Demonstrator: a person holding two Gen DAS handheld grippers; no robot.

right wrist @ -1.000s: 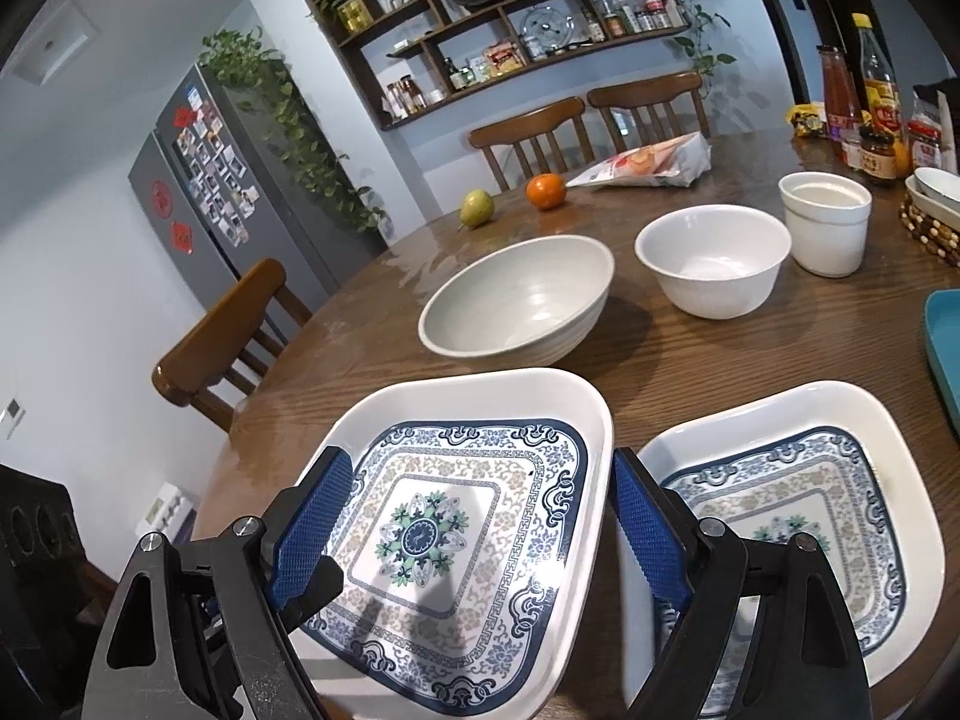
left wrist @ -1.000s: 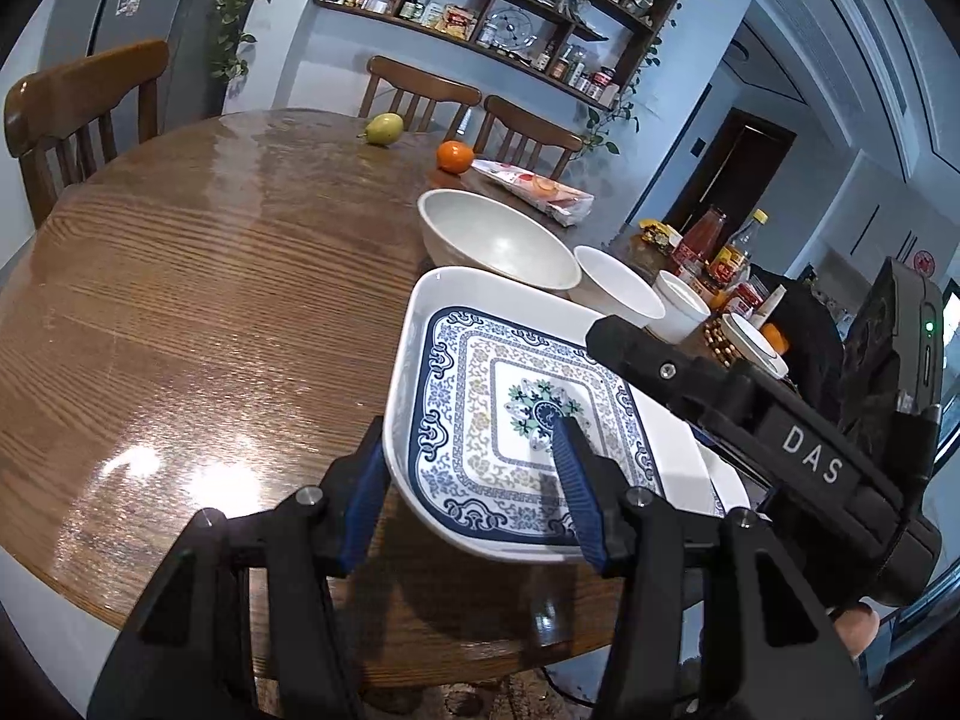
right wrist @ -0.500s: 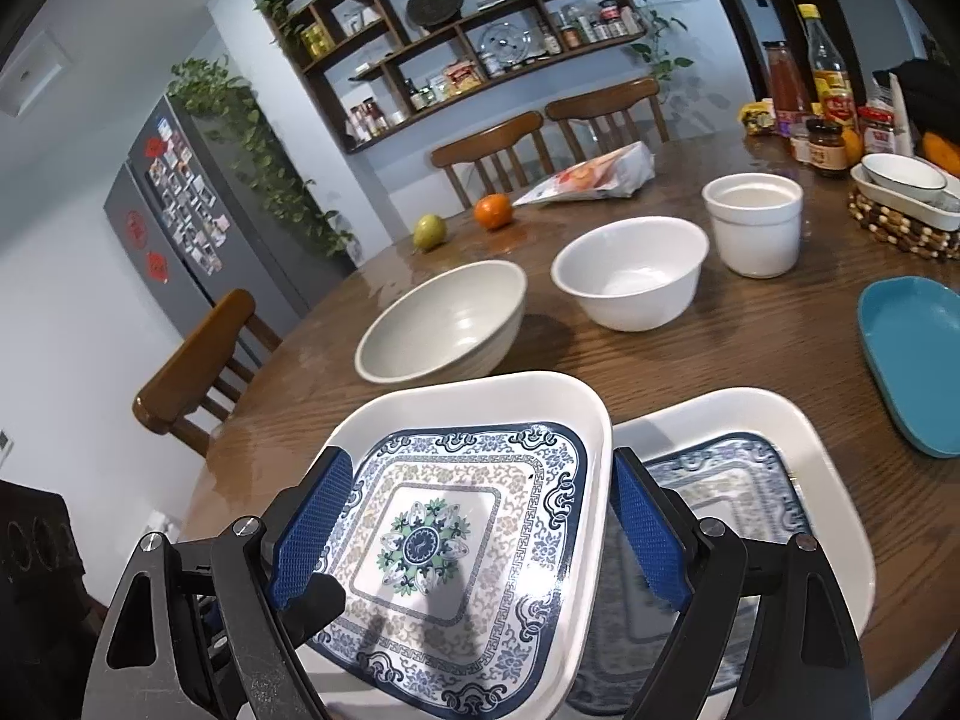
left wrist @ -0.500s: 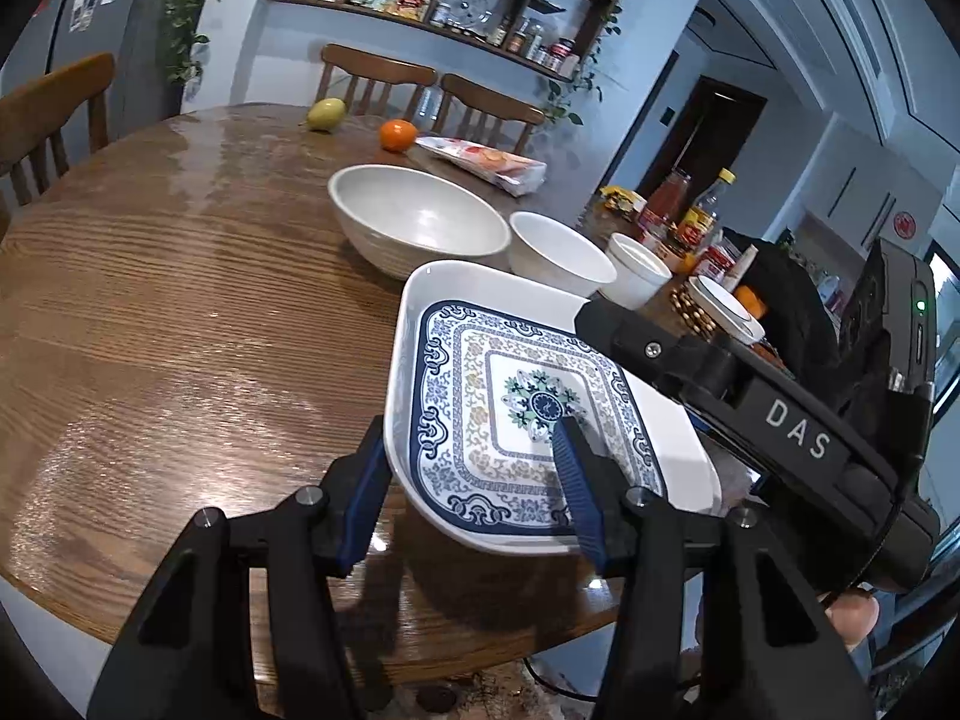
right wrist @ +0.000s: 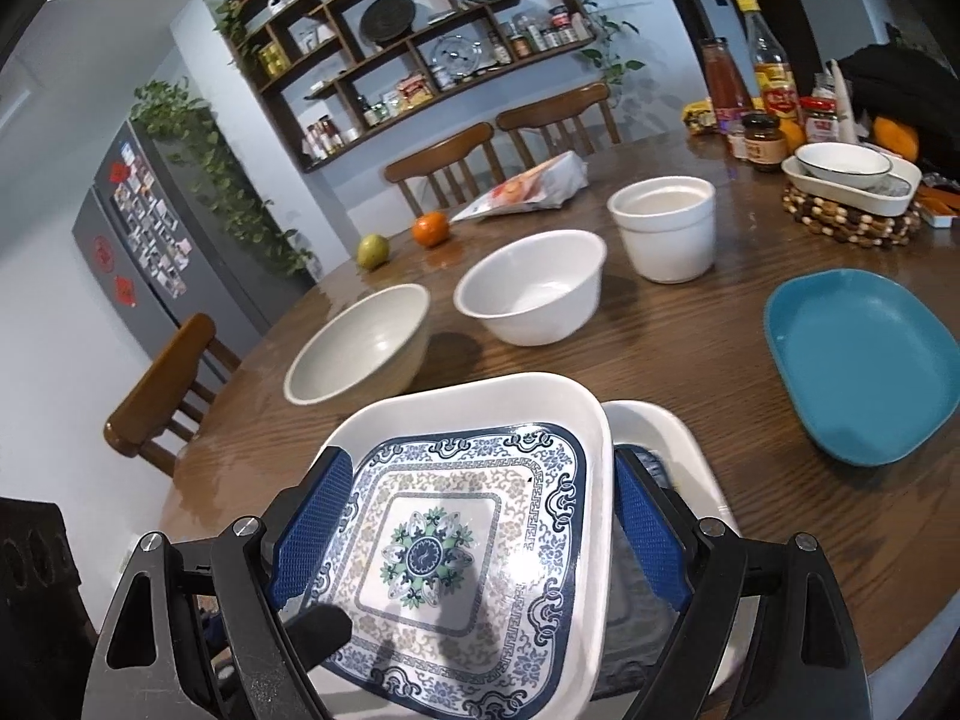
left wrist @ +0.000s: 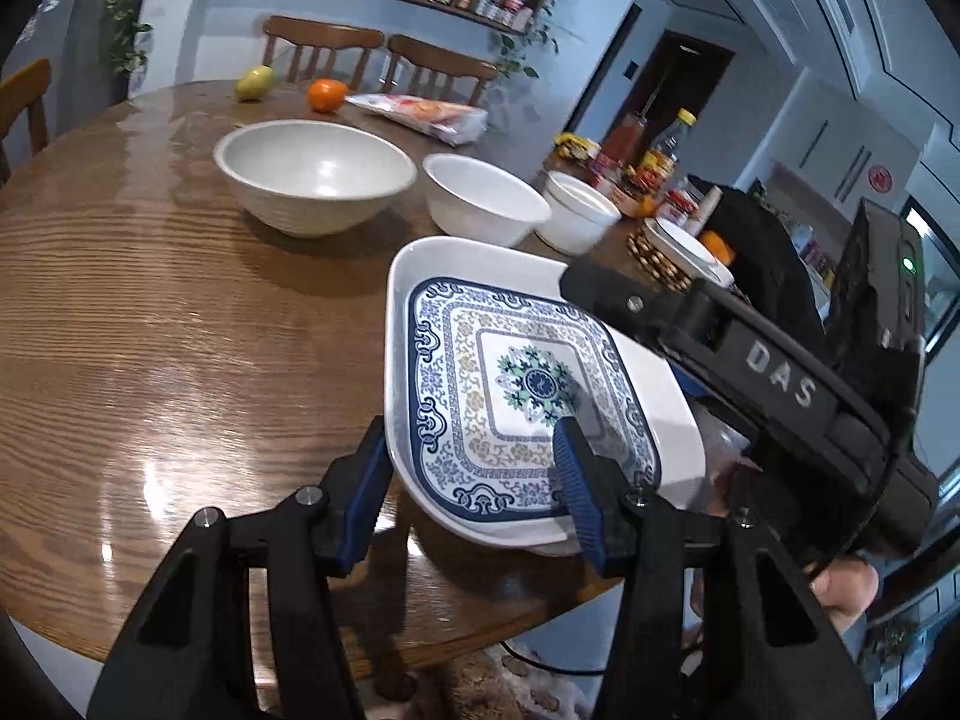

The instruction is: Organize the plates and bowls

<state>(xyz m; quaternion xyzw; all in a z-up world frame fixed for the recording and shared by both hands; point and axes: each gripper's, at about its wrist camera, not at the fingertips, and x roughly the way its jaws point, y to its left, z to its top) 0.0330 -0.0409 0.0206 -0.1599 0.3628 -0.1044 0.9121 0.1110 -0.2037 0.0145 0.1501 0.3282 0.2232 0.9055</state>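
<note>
A square white plate with a blue pattern [left wrist: 516, 378] [right wrist: 456, 546] hangs tilted just above the wooden table [left wrist: 150, 330], held by both grippers. My left gripper [left wrist: 469, 433] is shut on the plate's near rim, with one pad under the edge and one on the patterned face. My right gripper [right wrist: 480, 463] is shut on the plate across its width, a blue pad against each side. A second patterned plate [right wrist: 666, 438] lies on the table beneath it, mostly covered. Behind them stand a large cream bowl [right wrist: 360, 354], a white bowl [right wrist: 534, 288] and a white cup [right wrist: 666, 225].
A teal dish [right wrist: 864, 360] lies at the right. A beaded trivet [right wrist: 852, 216] with white dishes, plus jars and bottles [right wrist: 768, 78], crowd the far right. An orange [right wrist: 431, 227], a pear [right wrist: 373, 251] and a snack bag [right wrist: 528, 186] lie at the back. Chairs ring the table.
Both grippers carried the patterned plate to the right. It was beside the second plate and now covers most of it. The teal dish has come into the right wrist view.
</note>
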